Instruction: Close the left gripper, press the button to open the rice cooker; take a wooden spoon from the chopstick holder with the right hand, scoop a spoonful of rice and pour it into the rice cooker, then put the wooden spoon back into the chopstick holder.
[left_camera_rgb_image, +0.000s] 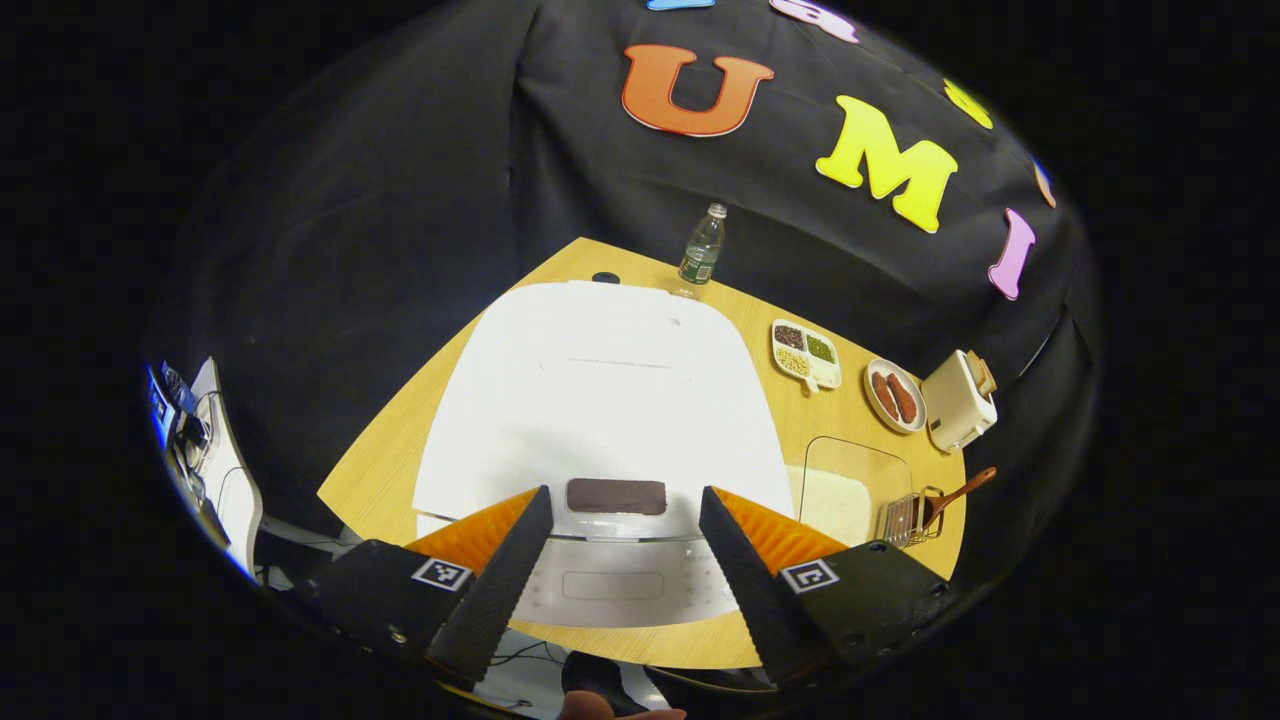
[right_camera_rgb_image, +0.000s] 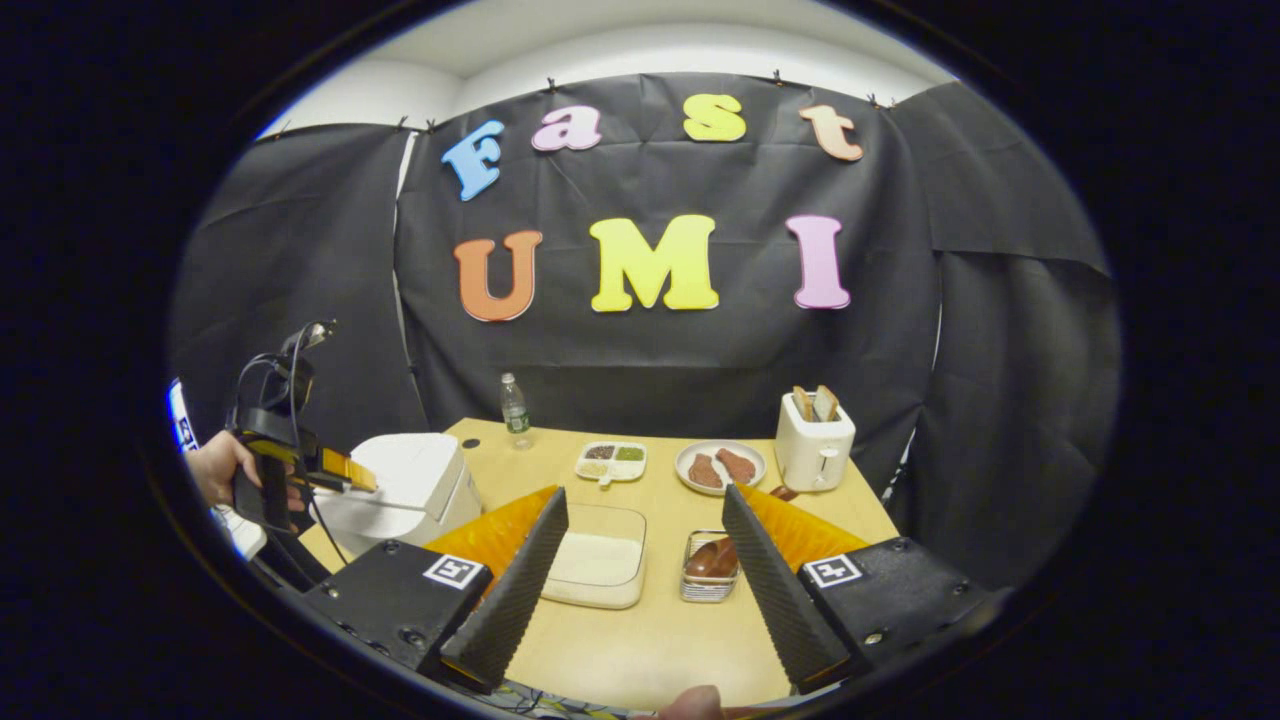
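The white rice cooker (left_camera_rgb_image: 600, 400) stands with its lid down, and a dark button (left_camera_rgb_image: 616, 496) sits at its front edge. My left gripper (left_camera_rgb_image: 624, 492) hovers over that front edge, open, one finger on either side of the button. In the right gripper view the cooker (right_camera_rgb_image: 400, 490) is at the left, with the left gripper (right_camera_rgb_image: 345, 472) above it in a hand (right_camera_rgb_image: 215, 465). My right gripper (right_camera_rgb_image: 644, 492) is open and holds nothing. Past it sit a clear box of rice (right_camera_rgb_image: 597, 558) and a wire chopstick holder (right_camera_rgb_image: 710, 585) with the wooden spoon (right_camera_rgb_image: 712, 557) in it.
At the back of the wooden table (right_camera_rgb_image: 640, 640) stand a water bottle (right_camera_rgb_image: 514, 405), a divided dish of beans (right_camera_rgb_image: 611, 459), a plate of meat (right_camera_rgb_image: 720, 467) and a white toaster (right_camera_rgb_image: 815, 445) with bread. Black cloth walls close the booth.
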